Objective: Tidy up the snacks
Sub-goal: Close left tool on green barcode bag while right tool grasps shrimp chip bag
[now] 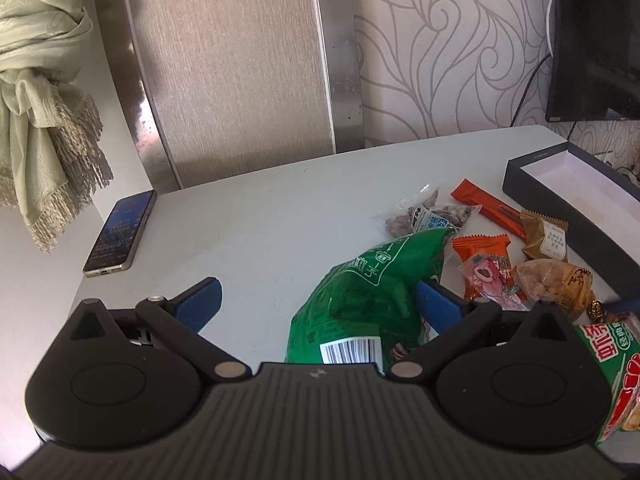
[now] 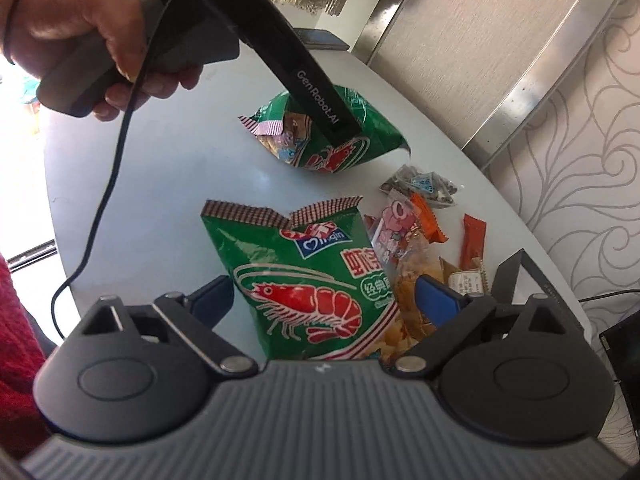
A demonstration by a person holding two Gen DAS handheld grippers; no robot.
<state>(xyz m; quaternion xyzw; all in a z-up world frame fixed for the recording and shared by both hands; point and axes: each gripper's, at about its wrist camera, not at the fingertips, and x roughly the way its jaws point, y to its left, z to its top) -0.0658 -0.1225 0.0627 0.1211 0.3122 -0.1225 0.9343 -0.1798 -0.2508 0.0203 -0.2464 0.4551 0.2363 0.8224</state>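
Two green shrimp-chip bags lie on the grey table. My left gripper is open, with the far green bag between its blue fingers, lying against the right finger. That bag also shows in the right wrist view, under the left gripper's body. My right gripper is open around the near green bag, whose edge shows in the left wrist view. Small snack packets lie to the right: orange, pink, tan and clear ones, seen also in the right wrist view.
A black box with a white inside stands at the table's right. A phone lies at the far left edge. A tied curtain hangs left. A TV is on the wall. A cable hangs from the left gripper.
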